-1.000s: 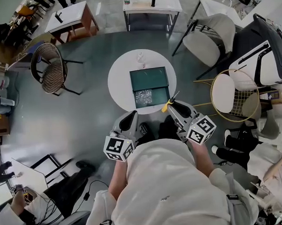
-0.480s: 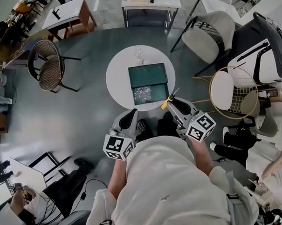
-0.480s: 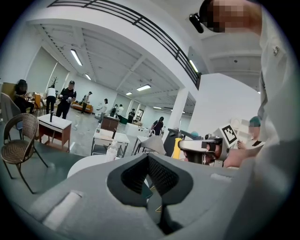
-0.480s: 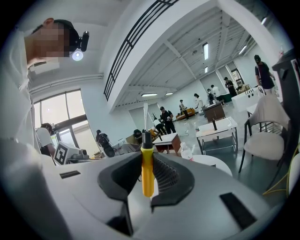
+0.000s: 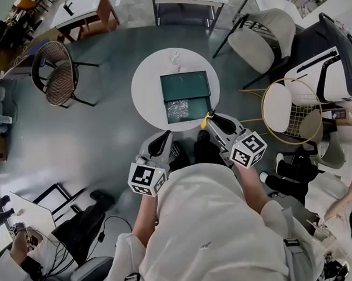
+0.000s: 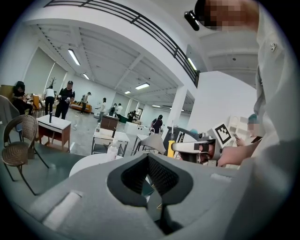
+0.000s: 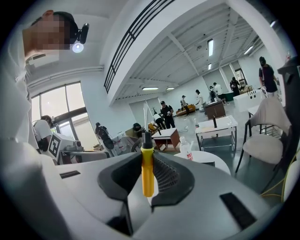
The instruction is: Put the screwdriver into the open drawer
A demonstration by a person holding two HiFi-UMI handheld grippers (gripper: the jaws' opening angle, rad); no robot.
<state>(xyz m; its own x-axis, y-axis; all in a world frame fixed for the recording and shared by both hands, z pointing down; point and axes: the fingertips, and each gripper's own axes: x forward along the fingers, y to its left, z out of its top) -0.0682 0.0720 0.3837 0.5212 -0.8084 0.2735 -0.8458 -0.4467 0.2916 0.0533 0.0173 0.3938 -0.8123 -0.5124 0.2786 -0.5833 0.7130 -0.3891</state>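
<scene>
The right claw (image 7: 146,159) is clenched on a yellow-handled screwdriver (image 7: 147,174). Its ribbed dark rubber pads press the smooth plastic handle from both sides. In the right gripper view the handle stands upright, with its rounded butt at 6 o'clock and a black collar at 12 o'clock above the pads. The claw's body is matte grey moulded plastic.

In the head view the screwdriver sits at about 5 o'clock on the rim of a round white worktop (image 5: 147,91), still in the claw and outside the drawer. A dark green rectangular box (image 5: 185,86) lies at the middle of the worktop. Its open drawer (image 5: 199,110) is pulled out toward 6 o'clock. A crinkled silvery patch (image 5: 177,109) fills the drawer's 9 o'clock half. The screwdriver is just beside the drawer's corner at 5 o'clock. Whether it is over the rim I cannot tell.

A clear plastic bottle with a red label (image 7: 185,150) stands on the worktop at 12 o'clock from the box.

The left claw (image 6: 148,155) is clenched on nothing, with its textured black pads meeting at the tips. It is at about 7 o'clock from the worktop, off its edge.
</scene>
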